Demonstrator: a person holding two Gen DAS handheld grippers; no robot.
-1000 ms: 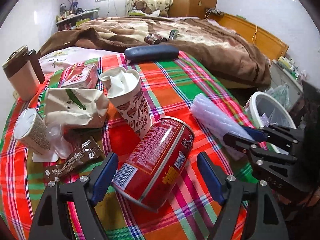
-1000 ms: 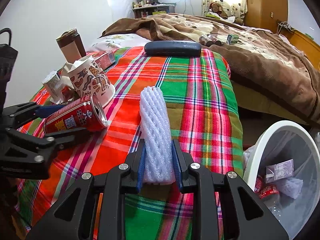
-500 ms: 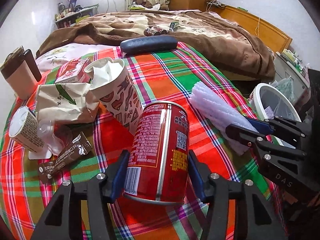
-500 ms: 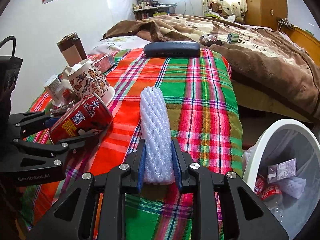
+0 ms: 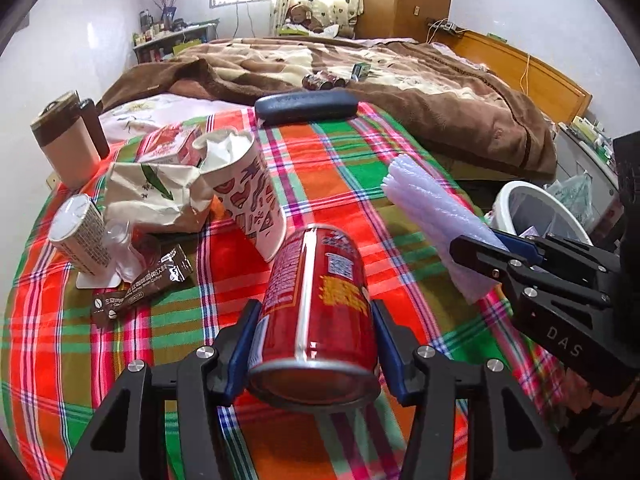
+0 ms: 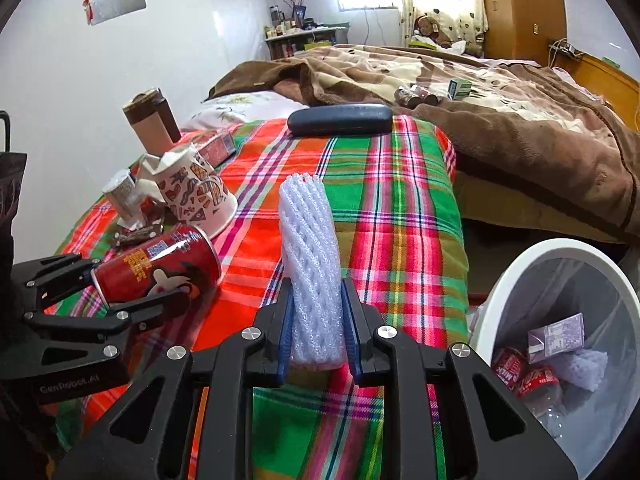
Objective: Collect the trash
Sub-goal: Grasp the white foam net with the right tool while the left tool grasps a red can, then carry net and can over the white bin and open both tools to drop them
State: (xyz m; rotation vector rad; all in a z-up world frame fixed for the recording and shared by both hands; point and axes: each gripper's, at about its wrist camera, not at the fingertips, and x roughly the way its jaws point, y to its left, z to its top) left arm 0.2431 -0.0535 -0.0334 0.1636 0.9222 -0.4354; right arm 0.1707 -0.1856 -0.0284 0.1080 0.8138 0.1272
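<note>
My left gripper [image 5: 314, 344] is shut on a red drink can [image 5: 318, 304], held just above the plaid cloth [image 5: 340, 168]; the can also shows in the right wrist view [image 6: 160, 268]. My right gripper [image 6: 316, 332] is shut on a white foam net sleeve [image 6: 310, 248], which also shows in the left wrist view [image 5: 432, 216]. A white trash bin [image 6: 500, 292] with a clear liner stands low at the right and holds cans, a carton and foam. More trash lies at the left: a patterned paper cup [image 5: 248, 196], a crumpled paper bag [image 5: 156, 192], a coffee sachet [image 5: 140, 284].
A dark glasses case [image 5: 306, 106] lies at the cloth's far edge. A brown tumbler [image 5: 66, 140] and a red carton [image 5: 168, 148] stand at the far left. A brown blanket [image 5: 420, 92] covers the bed behind. A small jar [image 5: 80, 236] lies near the sachet.
My left gripper closed around the red can and lifted it, turning it end-on to the camera. My right gripper kept its hold on the foam sleeve and barely moved.
</note>
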